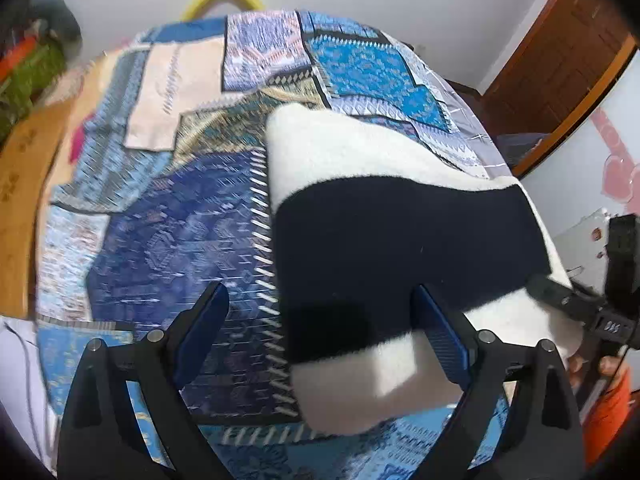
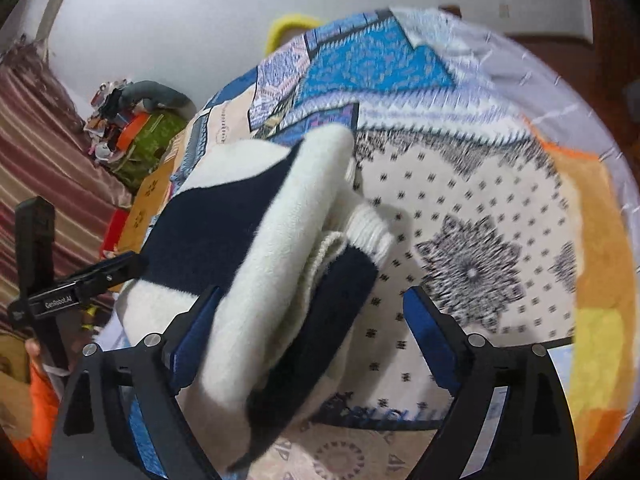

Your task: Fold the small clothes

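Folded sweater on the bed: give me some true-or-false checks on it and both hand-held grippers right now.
1. The sweater is white with dark navy bands. True.
2. It hangs in the air off the bedspread. False: it lies folded on the bedspread.
3. The right hand-held gripper is clamped shut on the sweater. False: its jaws stand wide, the folded edge loose between them.
4. The left hand-held gripper is open. True.
5. The bedspread is plain white. False: it is blue patchwork.
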`<move>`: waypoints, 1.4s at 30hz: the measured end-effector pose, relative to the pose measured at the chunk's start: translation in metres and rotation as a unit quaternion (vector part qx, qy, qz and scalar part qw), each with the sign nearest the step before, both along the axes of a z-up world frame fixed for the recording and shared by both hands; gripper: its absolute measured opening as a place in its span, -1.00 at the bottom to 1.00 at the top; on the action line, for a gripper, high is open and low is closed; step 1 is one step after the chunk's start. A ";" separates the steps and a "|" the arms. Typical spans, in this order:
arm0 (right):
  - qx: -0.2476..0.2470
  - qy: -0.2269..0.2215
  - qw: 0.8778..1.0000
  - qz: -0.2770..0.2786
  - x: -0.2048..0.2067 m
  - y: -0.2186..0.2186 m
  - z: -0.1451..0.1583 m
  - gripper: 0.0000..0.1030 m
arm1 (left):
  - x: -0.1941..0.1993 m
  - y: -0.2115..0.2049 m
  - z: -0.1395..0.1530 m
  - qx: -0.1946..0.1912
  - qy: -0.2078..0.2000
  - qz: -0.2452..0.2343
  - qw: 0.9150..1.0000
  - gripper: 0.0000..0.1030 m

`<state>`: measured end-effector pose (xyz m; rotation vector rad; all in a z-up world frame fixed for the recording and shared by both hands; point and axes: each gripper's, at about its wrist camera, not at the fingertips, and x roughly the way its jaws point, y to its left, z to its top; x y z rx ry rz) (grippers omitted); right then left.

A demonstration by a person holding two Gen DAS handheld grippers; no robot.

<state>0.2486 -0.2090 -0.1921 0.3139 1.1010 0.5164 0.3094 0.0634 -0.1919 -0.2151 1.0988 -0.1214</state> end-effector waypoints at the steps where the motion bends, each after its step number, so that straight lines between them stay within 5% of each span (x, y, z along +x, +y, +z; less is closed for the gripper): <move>1: 0.010 0.010 1.000 0.001 0.002 0.001 -0.005 0.75 | 0.005 0.001 -0.005 -0.013 0.009 0.001 1.000 0.83; 15: 0.069 0.050 0.996 0.022 0.016 0.008 -0.028 0.79 | 0.034 0.013 -0.039 -0.158 0.077 0.010 0.984 0.85; 18: 0.072 0.044 0.996 0.029 0.014 0.012 -0.025 0.66 | 0.036 0.010 -0.040 -0.178 0.075 0.002 0.981 0.71; 22: 0.059 0.034 0.997 0.034 0.013 0.017 -0.019 0.51 | 0.037 0.008 -0.037 -0.177 0.068 0.001 0.982 0.59; 30: 0.048 0.010 0.998 0.048 0.010 0.021 -0.001 -0.18 | 0.025 0.010 -0.013 -0.175 0.035 -0.017 0.984 0.10; 42: 0.038 -0.035 0.997 0.063 0.005 0.046 0.038 -0.28 | -0.008 0.020 0.038 -0.130 -0.032 -0.024 0.991 -0.06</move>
